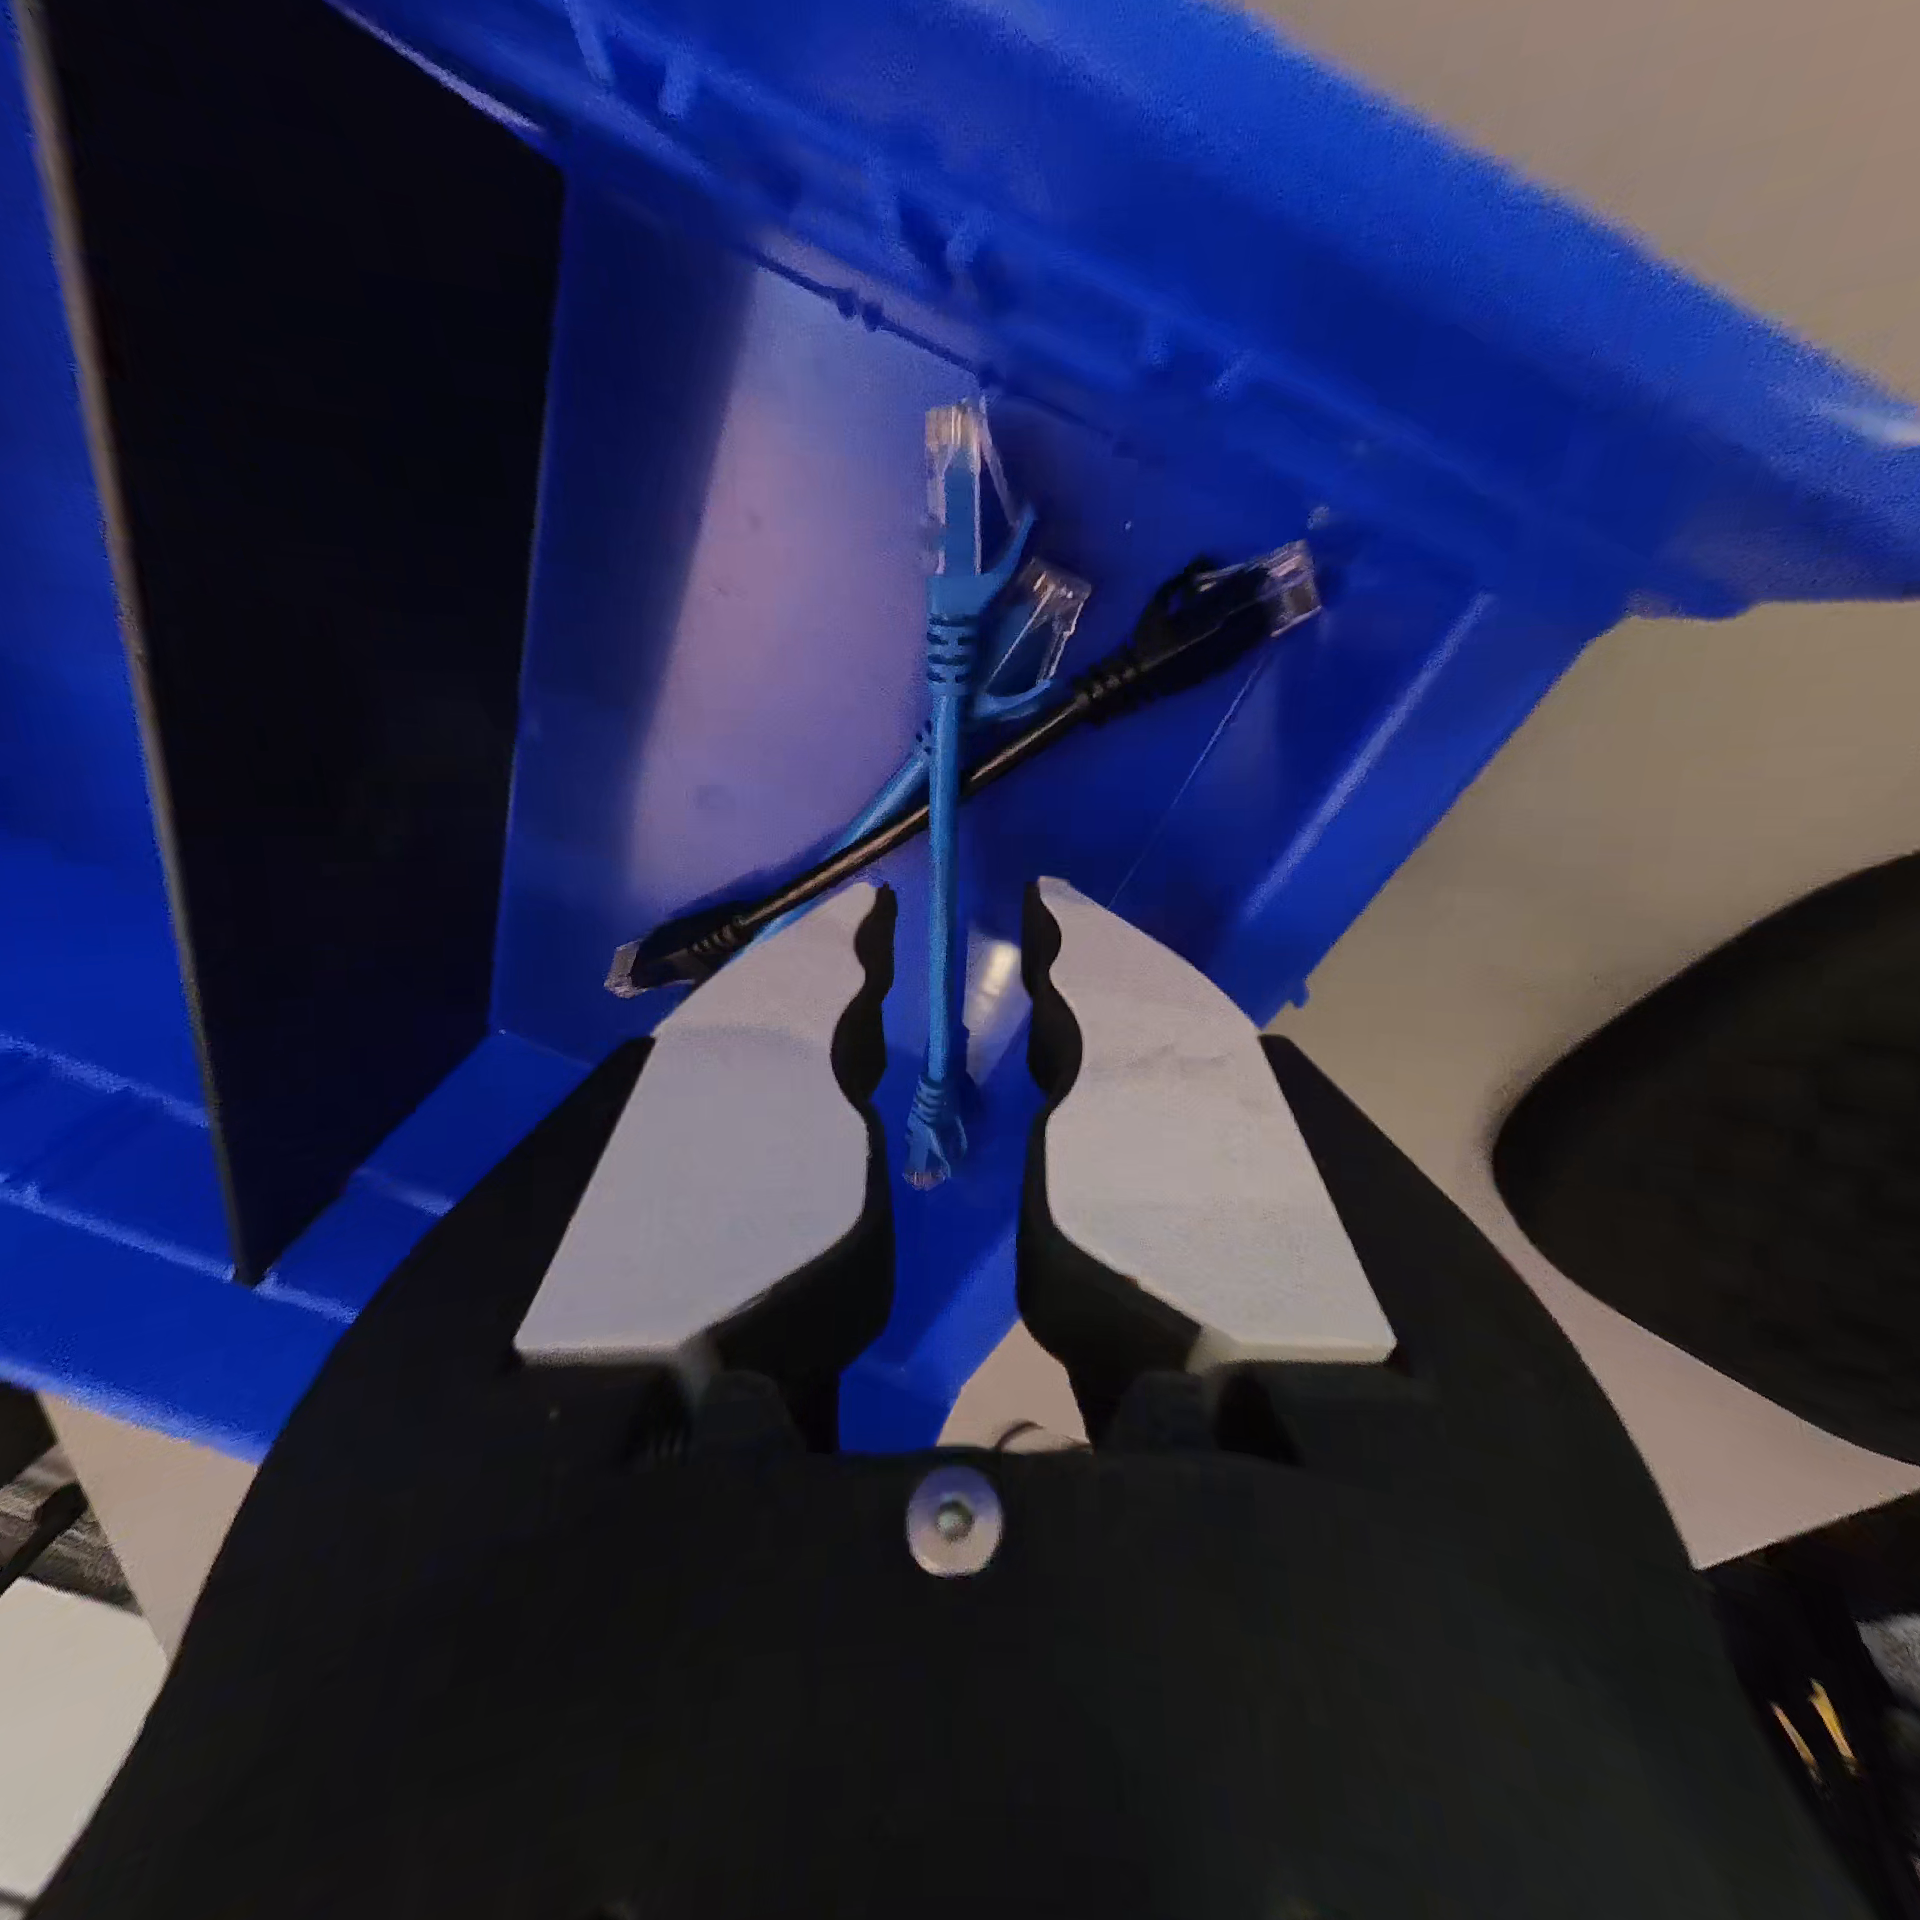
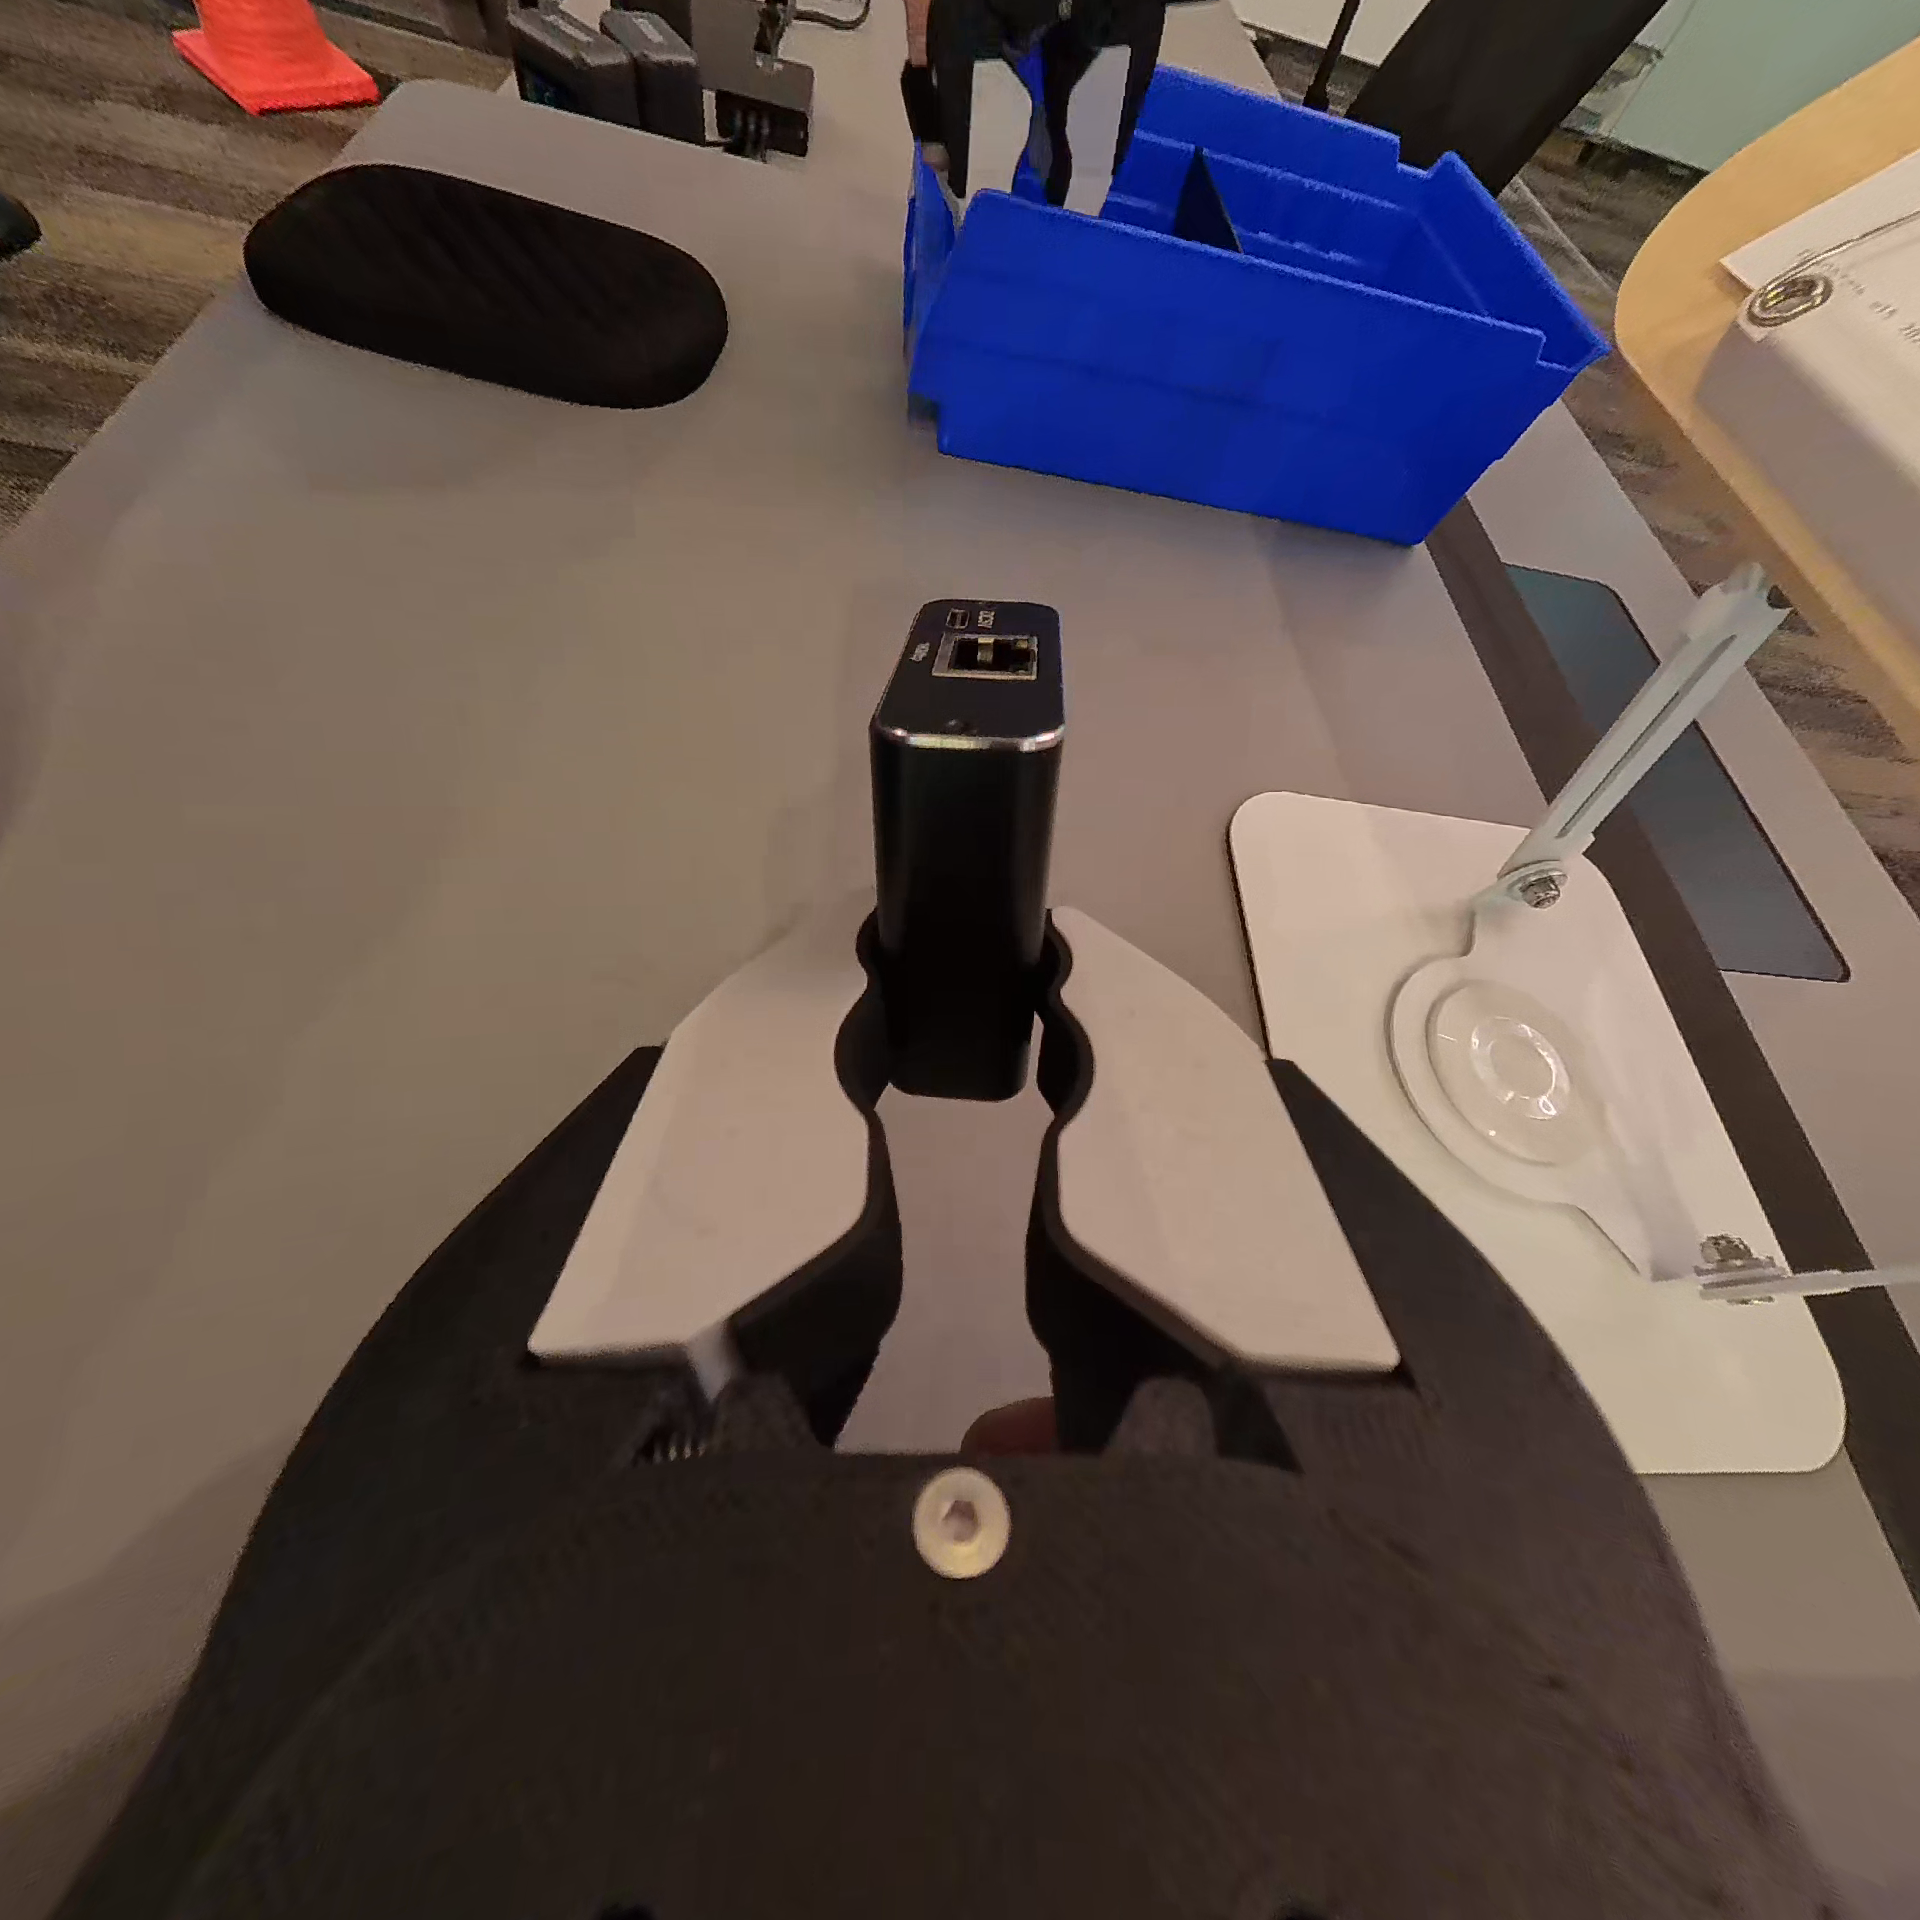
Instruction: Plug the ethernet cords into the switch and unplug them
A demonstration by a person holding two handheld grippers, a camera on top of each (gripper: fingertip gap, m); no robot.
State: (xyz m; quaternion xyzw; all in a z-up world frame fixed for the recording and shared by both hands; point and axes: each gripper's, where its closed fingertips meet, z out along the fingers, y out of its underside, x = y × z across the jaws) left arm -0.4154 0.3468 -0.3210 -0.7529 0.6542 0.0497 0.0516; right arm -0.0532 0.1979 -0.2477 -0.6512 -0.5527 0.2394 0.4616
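Left wrist view shows your left gripper [image 1: 958,904] reaching down into the blue bin [image 1: 1195,260]. Its two fingers stand apart, one on each side of a blue cord [image 1: 943,831], and you can see a gap between each finger and the cord, so nothing is pinched yet. That blue cord lies straight along the line of the fingers, with one clear plug far from you and the other plug down between the fingers. A black cord [image 1: 935,805] lies across under it, running slantwise over the bin floor. A second blue cord [image 1: 1023,623] lies partly under both, and only a part of it shows. A dark wall stands up inside the bin on the left and splits it in two. Your right gripper [image 2: 961,935] is pinching the switch [image 2: 961,821], a small black box. Both fingers press on its sides near the bottom end. The box points away from you above the gray table [image 2: 468,675], and the open port on its far end faces up. The blue bin sits farther back on that table, to the right. A black pad [image 2: 483,286] lies on the table to the left, and a white plate [image 2: 1351,935] with a metal bracket lies close on the right.
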